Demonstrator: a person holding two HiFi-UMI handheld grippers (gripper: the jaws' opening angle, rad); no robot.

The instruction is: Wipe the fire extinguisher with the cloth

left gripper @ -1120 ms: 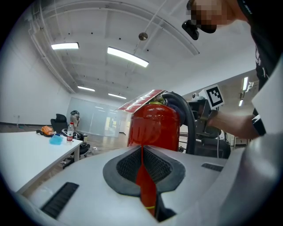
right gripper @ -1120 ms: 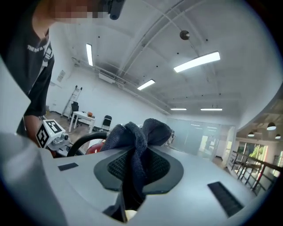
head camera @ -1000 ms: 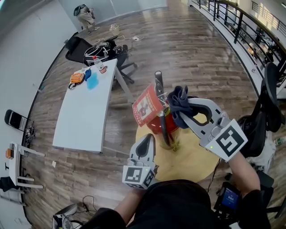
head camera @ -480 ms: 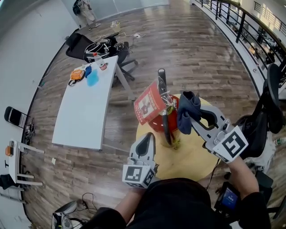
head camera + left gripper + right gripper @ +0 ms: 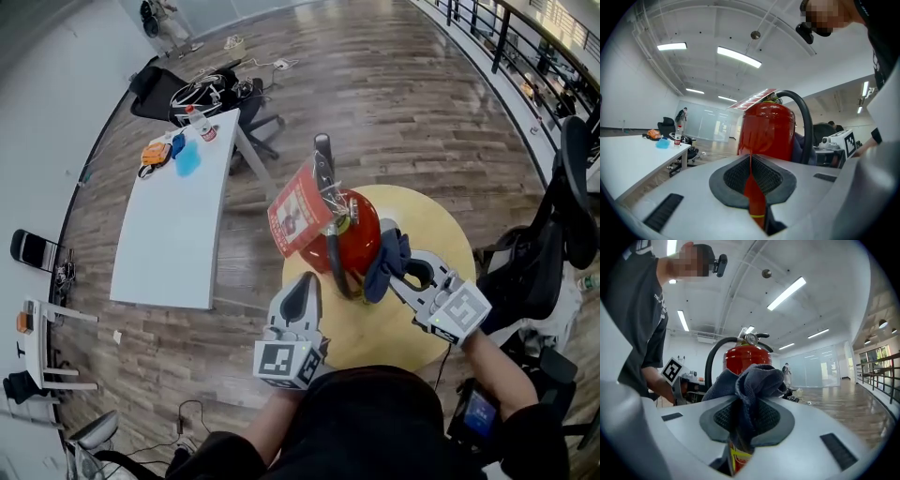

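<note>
Fire extinguisher (image 5: 361,239), red, stands upright on a round wooden table (image 5: 412,328), just ahead of both sets of jaws. R gripper (image 5: 745,416) is clenched on a dark blue-grey cloth (image 5: 750,383). The bunched fabric spills up over the jaw tips toward the cylinder. In the head view the cloth (image 5: 386,262) lies against the cylinder's side facing the R jaws and looks to be touching it.

L gripper (image 5: 751,158) has its jaws pressed together w/ nothing between them; only a thin slit shows red from the cylinder (image 5: 768,129) beyond. Its tips point at the extinguisher from the opposite side, close but apart.

A black hose (image 5: 330,267) curves down the cylinder between the 2 grippers. A red card tag (image 5: 298,211) hangs by the handle at the top, beyond the L jaws.

Farther out, left of the L jaws, is a long white table (image 5: 178,234). A bottle (image 5: 200,124) stands at its far end, w/ an orange item and a blue item beside it. Black office chairs (image 5: 202,94) sit past that table. Another dark chair (image 5: 562,206) stands off to the right of the R jaws.
</note>
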